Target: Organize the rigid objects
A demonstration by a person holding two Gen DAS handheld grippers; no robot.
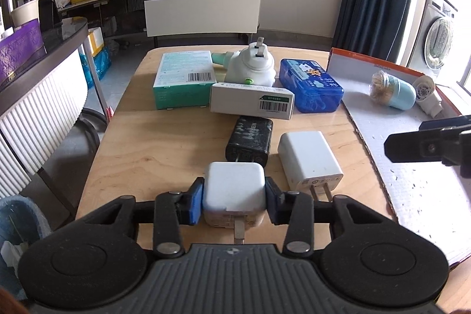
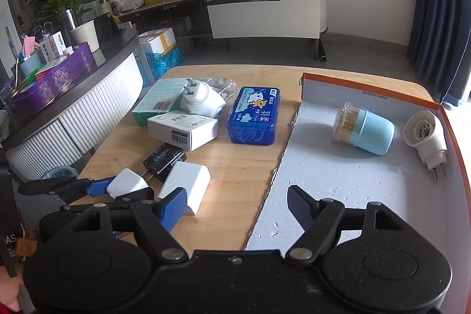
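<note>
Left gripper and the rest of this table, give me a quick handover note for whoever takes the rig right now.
Left gripper: shut on the small white charger, which sits at the near edge of the wooden table.
Right gripper: open, empty, hovering over the near edge of the cardboard tray.
Done: toothpick holder and white plug-in device lie in the tray.
Left on the table: black charger, larger white charger, blue case, white box, green box, white plug-in unit.
Likely next: carry the gripped charger to the tray.
</note>
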